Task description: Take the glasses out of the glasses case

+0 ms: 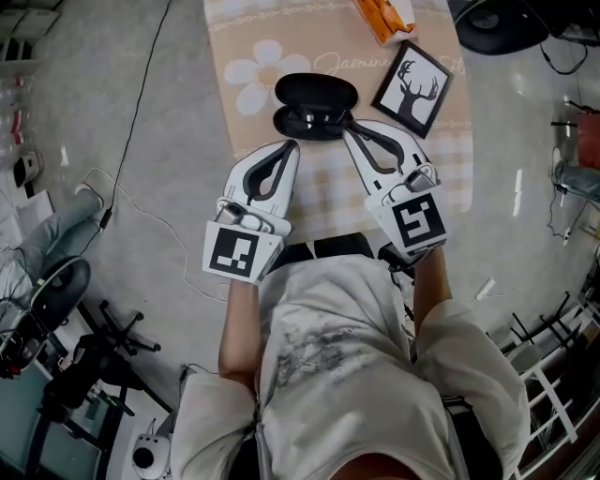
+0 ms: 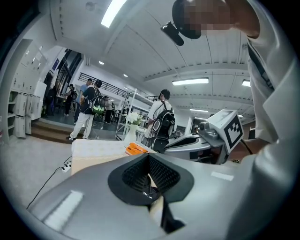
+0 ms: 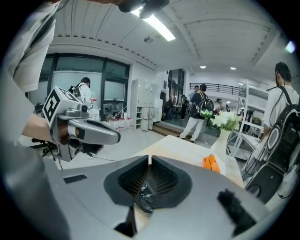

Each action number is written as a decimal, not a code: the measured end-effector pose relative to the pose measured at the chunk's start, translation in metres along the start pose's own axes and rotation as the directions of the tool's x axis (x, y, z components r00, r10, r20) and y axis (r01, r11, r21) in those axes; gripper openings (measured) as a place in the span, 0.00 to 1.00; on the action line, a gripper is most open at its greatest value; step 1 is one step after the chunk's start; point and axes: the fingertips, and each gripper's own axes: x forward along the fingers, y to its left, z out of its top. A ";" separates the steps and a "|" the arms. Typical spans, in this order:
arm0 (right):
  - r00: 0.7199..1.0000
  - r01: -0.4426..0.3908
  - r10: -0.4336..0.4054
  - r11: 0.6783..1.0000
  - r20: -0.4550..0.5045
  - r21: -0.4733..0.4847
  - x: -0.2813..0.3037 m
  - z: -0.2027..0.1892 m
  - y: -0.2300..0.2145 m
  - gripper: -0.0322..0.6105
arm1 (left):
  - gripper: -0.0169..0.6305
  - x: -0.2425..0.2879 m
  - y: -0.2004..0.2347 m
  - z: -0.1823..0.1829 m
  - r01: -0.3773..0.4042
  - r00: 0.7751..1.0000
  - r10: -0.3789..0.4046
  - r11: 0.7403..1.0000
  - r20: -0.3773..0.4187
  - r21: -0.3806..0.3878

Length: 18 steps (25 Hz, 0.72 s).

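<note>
A black glasses case (image 1: 316,91) lies on the beige cloth (image 1: 441,178) at the table's far middle. Just in front of it are the dark glasses (image 1: 309,122), spanning between my two grippers. My left gripper (image 1: 292,143) meets their left end and my right gripper (image 1: 346,132) their right end. In the left gripper view the jaws (image 2: 150,180) are closed on a thin dark piece of the frame (image 2: 151,191). In the right gripper view the jaws (image 3: 148,180) pinch a dark hinge or temple piece (image 3: 144,197).
A framed deer silhouette picture (image 1: 412,87) stands right of the case, and an orange package (image 1: 384,19) lies behind it. A vase of white flowers (image 3: 224,126) stands on the table. Several people (image 2: 89,110) stand in the room beyond. Cables (image 1: 131,141) run over the floor at left.
</note>
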 end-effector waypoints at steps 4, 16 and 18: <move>0.999 -0.022 0.022 1.000 -0.036 -0.012 0.009 -0.012 0.001 0.11 | 0.04 0.006 0.004 -0.007 -0.002 1.000 0.002 1.000 -0.008 -0.007; 0.989 -0.083 0.077 0.995 -0.128 -0.049 0.037 -0.042 0.002 0.14 | 0.04 0.024 0.019 -0.026 -0.014 0.999 0.013 0.999 -0.029 -0.031; 0.986 -0.091 0.083 0.994 -0.141 -0.055 0.041 -0.047 0.003 0.14 | 0.04 0.026 0.022 -0.028 -0.016 0.999 0.015 0.999 -0.030 -0.038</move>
